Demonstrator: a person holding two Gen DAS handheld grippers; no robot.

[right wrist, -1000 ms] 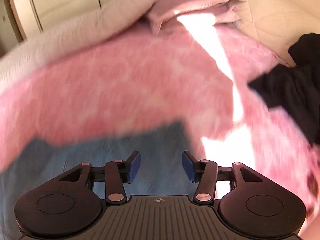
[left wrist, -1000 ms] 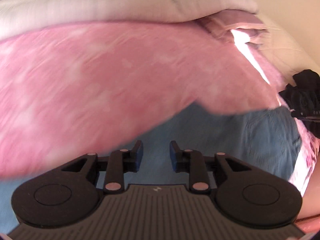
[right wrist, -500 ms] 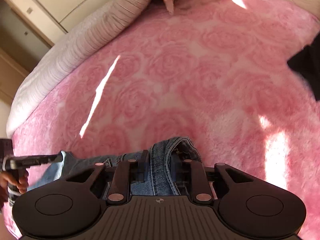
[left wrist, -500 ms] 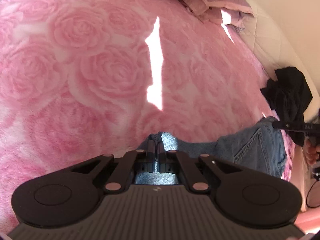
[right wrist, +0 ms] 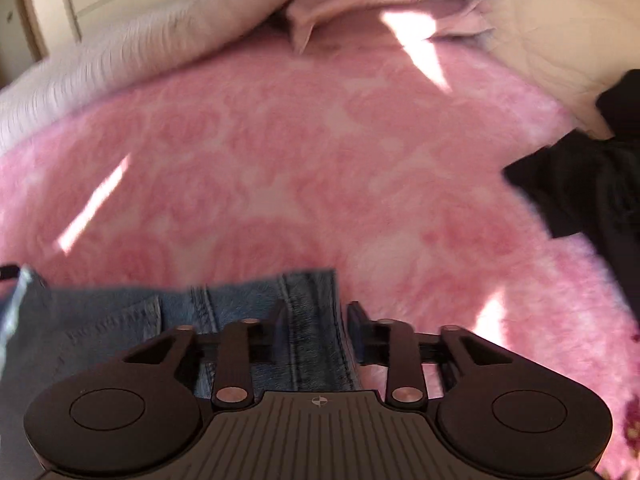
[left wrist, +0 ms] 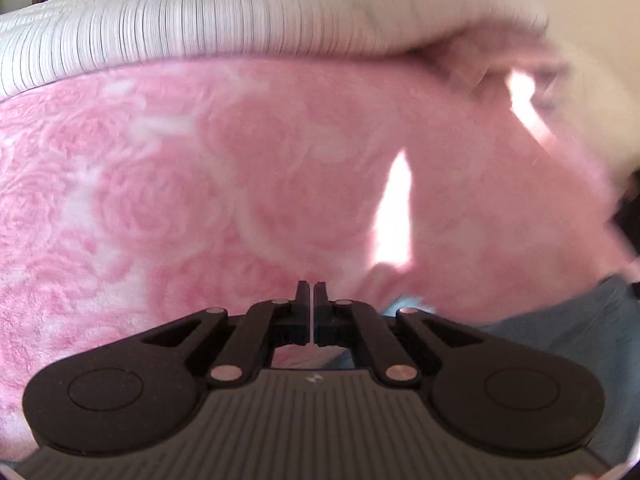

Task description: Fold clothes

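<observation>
Half a second back both tongs pinched the jeans' top edge; now the left tongs [left wrist: 311,300] are shut with nothing visible between them, over the pink rose blanket [left wrist: 200,184], denim to their right. The right tongs [right wrist: 316,320] are opening, the seamed corner of the jeans [right wrist: 256,312] lying loose between the jaws. Folding seems barely begun (how the rest lies is hidden). Ahead the bed is clear up to the white quilt [right wrist: 120,52]; a black garment [right wrist: 580,184] crowds the right edge.
</observation>
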